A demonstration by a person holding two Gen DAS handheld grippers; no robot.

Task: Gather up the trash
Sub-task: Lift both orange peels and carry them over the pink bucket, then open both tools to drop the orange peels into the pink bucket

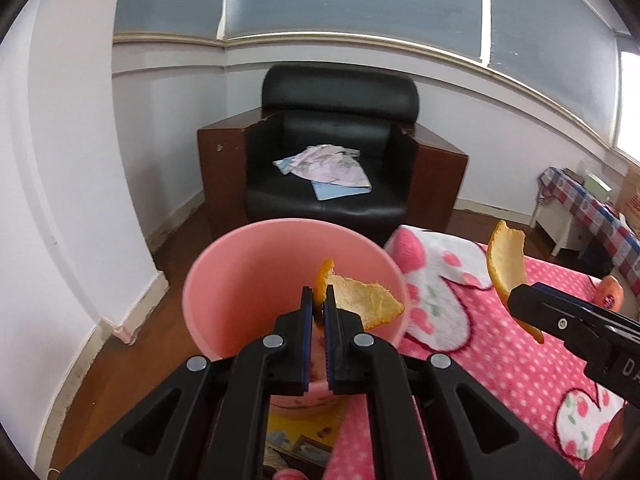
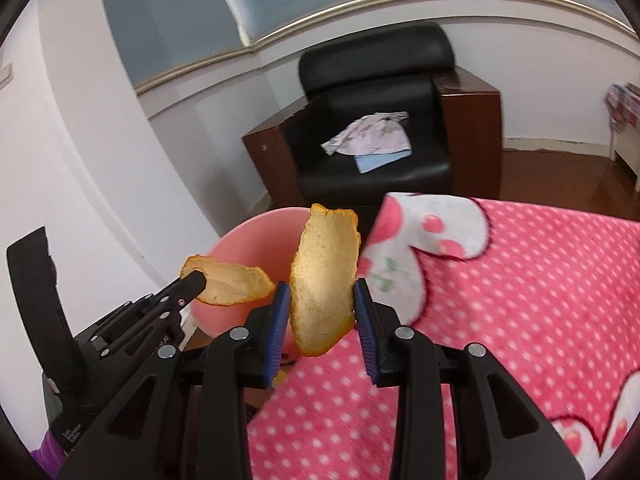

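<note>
1. At the left, the round pink plastic bin [image 1: 256,280] is seen standing on the wooden floor, just beside the edge of the bed covered by a pink polka-dot fleece blanket [image 1: 500,360].
2. The left tongs [image 1: 319,304] are clamped together on the thin edge of a curled piece of orange peel, pale pith showing [image 1: 368,300], which is held over the open mouth of the bin.
3. To the right, the right tongs [image 2: 322,304] are held part-way apart, with a larger, upright slab of orange peel [image 2: 324,276] wedged between the blue pads [image 2: 280,320]; it is carried over the blanket edge, near the bin but not yet above it.
4. Risk, left side: only a narrow rim of peel is pinched, so it is judged that the piece could stick to a pad on release or tip against the rim.
5. Risk, right side: the wide slab is gripped by its edges only, so a slip onto the blanket or floor is judged likely if it is released short of the bin.
6. The bin's bottom is hidden behind the left tongs, so its contents cannot be told. An orange object [image 1: 610,294] at the far right is cut off and cannot be identified.
</note>
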